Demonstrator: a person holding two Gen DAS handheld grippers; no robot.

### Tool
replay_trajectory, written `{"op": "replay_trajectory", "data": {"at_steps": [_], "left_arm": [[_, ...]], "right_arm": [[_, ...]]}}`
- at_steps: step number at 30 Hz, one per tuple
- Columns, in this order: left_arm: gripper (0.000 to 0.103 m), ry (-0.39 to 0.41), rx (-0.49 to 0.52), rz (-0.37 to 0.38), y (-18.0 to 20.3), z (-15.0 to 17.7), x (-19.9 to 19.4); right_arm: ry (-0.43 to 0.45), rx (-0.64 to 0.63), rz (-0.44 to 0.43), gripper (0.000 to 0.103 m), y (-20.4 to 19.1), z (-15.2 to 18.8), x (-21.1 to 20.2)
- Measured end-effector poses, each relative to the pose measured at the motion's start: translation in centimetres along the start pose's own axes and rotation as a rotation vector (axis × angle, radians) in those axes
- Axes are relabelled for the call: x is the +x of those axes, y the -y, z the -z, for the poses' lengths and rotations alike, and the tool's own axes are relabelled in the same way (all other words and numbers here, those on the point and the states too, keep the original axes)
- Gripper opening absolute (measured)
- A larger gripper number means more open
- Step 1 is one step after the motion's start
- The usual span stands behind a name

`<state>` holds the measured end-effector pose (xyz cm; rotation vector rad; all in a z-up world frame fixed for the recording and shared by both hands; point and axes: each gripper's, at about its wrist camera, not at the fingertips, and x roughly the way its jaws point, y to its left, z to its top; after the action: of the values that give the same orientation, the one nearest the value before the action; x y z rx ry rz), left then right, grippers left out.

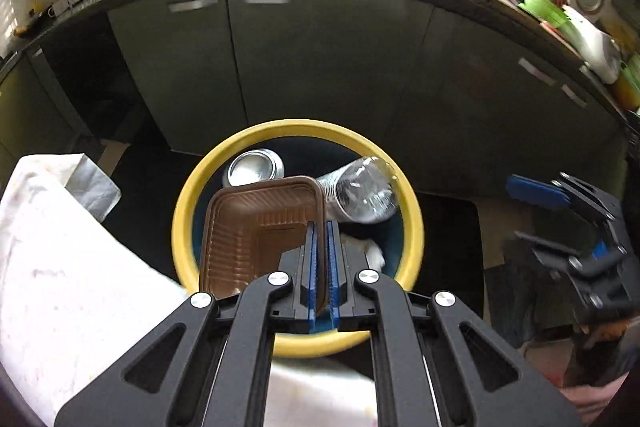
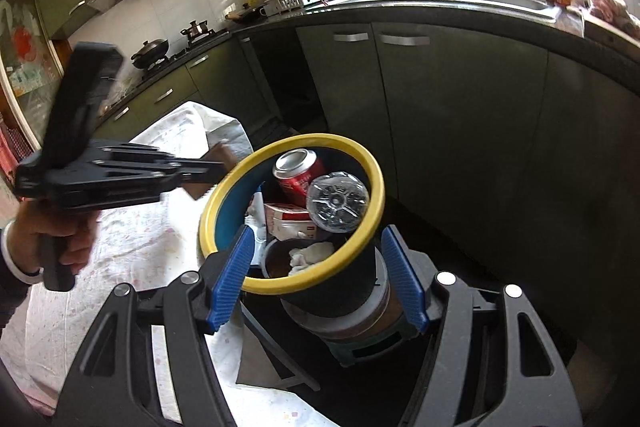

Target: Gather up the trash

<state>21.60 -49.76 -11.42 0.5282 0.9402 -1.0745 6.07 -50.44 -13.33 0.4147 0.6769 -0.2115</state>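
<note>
Brown tray (image 1: pixel 256 227) pinched by its right rim in my left gripper (image 1: pixel 323 267), jaws clamped on it; tray hangs over yellow-rimmed bin (image 1: pixel 416 223). Bin holds can (image 2: pixel 298 175), clear bottle (image 2: pixel 338 203), carton, crumpled tissue. My right gripper (image 2: pixel 320 279) stands open, straddling bin's near side, pads apart from it. White cloth (image 1: pixel 60 247) left of bin.

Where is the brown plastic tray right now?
In the left wrist view the brown tray is pinched by one wall in the left tongs, over the yellow-rimmed bin, with a can and clear bottle behind it.
</note>
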Motion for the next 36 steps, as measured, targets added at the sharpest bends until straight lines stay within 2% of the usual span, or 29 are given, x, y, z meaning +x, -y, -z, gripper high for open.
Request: {"op": "replay_trajectory", "data": {"at_steps": [1, 2, 4, 9, 13, 16, 18, 22, 25, 27, 29, 31, 36], "left_arm": [[0.013, -0.003, -0.006, -0.008, 0.1, -0.3, 0.8], [0.035, -0.006, -0.012, -0.01, 0.0, -0.4, 1.3], [0.061, 0.006, -0.043, -0.043, -0.3, -0.6, 2.3], [0.063, 0.021, -0.091, -0.039, -1.1, 0.0, 1.6], [0.08, 0.077, -0.142, -0.047, -1.7, 1.6, -1.5], [0.092, 0.135, -0.166, -0.089, -1.9, 3.7, -5.0], [0.095, 0.174, -0.176, -0.144, -2.0, 5.7, -7.6], [0.098, 0.236, -0.225, -0.307, -2.4, 11.0, -12.8], [0.098, 0.291, -0.313, -0.389, -3.0, 15.6, -16.8], [0.098, 0.307, -0.382, -0.449, -3.3, 18.4, -19.2], [0.098, 0.329, -0.442, -0.502, -3.4, 21.3, -21.6], [0.098, 0.346, -0.519, -0.59, -3.5, 24.6, -24.7], [0.098, 0.413, -0.66, -0.741, -3.2, 31.7, -31.8]], "right_arm": [[-0.003, 0.007, -0.003, 0.063, 0.3, 0.0, 0.2], [-0.006, 0.011, -0.007, 0.064, 0.5, 0.0, 0.3], [-0.011, 0.015, -0.012, 0.064, 0.8, 0.0, 0.6], [-0.017, 0.018, -0.023, 0.064, 1.0, 0.2, 0.9], [-0.025, 0.011, -0.033, 0.065, 0.7, 0.3, 1.0], [-0.034, -0.004, -0.036, 0.066, 0.2, 0.5, 1.0], [-0.038, -0.02, -0.032, 0.066, -0.3, 0.7, 0.8], [-0.045, -0.058, -0.025, 0.07, -1.7, 1.1, 0.1], [-0.039, -0.09, -0.015, 0.08, -3.1, 1.5, -0.5], [-0.028, -0.117, -0.015, 0.095, -4.4, 1.7, -1.1], [-0.022, -0.138, -0.023, 0.096, -5.6, 1.8, -1.5], [-0.013, -0.18, -0.018, 0.096, -7.5, 2.0, -2.2], [0.069, -0.276, -0.014, 0.096, -12.3, 2.1, -5.0]]}}
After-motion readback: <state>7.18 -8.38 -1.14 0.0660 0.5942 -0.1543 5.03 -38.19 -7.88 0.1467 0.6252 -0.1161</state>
